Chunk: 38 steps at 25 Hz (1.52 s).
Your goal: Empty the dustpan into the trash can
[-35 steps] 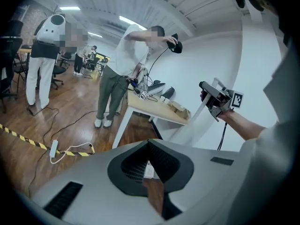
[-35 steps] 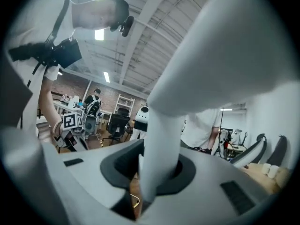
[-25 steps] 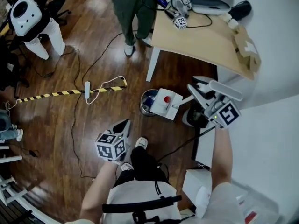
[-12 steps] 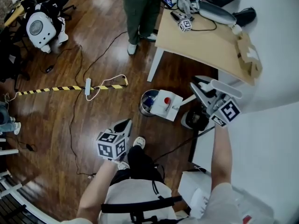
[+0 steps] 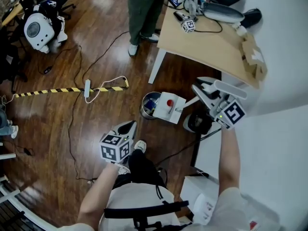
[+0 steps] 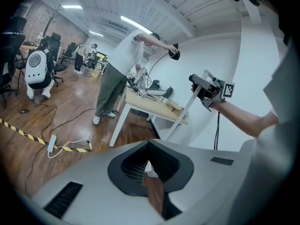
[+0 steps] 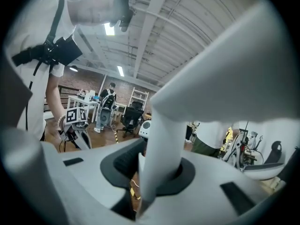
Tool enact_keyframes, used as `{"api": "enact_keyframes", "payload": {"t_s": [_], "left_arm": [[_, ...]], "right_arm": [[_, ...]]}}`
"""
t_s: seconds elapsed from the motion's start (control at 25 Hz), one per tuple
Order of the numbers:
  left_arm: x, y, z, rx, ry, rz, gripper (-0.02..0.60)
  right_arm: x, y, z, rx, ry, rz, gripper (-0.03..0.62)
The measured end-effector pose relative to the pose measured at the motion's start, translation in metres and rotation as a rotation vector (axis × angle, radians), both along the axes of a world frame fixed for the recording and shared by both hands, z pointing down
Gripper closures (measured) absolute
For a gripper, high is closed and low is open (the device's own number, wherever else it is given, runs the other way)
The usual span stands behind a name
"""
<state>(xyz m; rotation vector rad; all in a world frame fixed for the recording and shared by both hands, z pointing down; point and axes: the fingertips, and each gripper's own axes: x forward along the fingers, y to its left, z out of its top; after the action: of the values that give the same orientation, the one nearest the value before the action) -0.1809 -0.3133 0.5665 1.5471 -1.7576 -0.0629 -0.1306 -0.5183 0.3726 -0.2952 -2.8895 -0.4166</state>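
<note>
A white dustpan with a small red thing on it hangs at the right rim of a round dark trash can on the wooden floor. The pan's white handle runs up between the jaws of my right gripper, which is shut on it. My left gripper hovers lower left of the can, above my shoes, shut with nothing in it. In the left gripper view its jaws meet at the tip, and the right gripper shows far to the right.
A wooden table with devices stands behind the can, and a person stands at its left end. A power strip, cables and striped tape lie on the floor to the left. A black round base sits by the wall.
The head view has shifted slightly. The dustpan stays at the can's rim in the right gripper, and the left gripper keeps its place.
</note>
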Motion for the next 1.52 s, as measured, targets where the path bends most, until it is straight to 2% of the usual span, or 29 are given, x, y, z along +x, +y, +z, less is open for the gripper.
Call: {"api": "enact_keyframes", "payload": {"t_s": [0.24,0.52,0.8,1.16,1.52], "left_arm": [[-0.006,0.004,0.003,-0.008,0.002,-0.020,0.585],[-0.007,0.013,0.008,-0.010,0.014,-0.053,0.584],[-0.013,0.024,0.004,0.003,0.024,-0.091,0.585],[-0.011,0.040,0.000,0.022,0.034,-0.114,0.585],[-0.014,0.060,-0.001,0.031,0.045,-0.158,0.585]], "right_arm": [[-0.012,0.004,-0.003,0.069,0.013,-0.034,0.500],[-0.025,0.025,0.011,0.095,0.067,-0.105,0.500],[-0.033,0.064,0.019,0.171,0.140,-0.222,0.499],[-0.041,0.119,0.036,0.188,0.193,-0.312,0.496],[-0.050,0.143,0.041,0.226,0.215,-0.390,0.496]]}}
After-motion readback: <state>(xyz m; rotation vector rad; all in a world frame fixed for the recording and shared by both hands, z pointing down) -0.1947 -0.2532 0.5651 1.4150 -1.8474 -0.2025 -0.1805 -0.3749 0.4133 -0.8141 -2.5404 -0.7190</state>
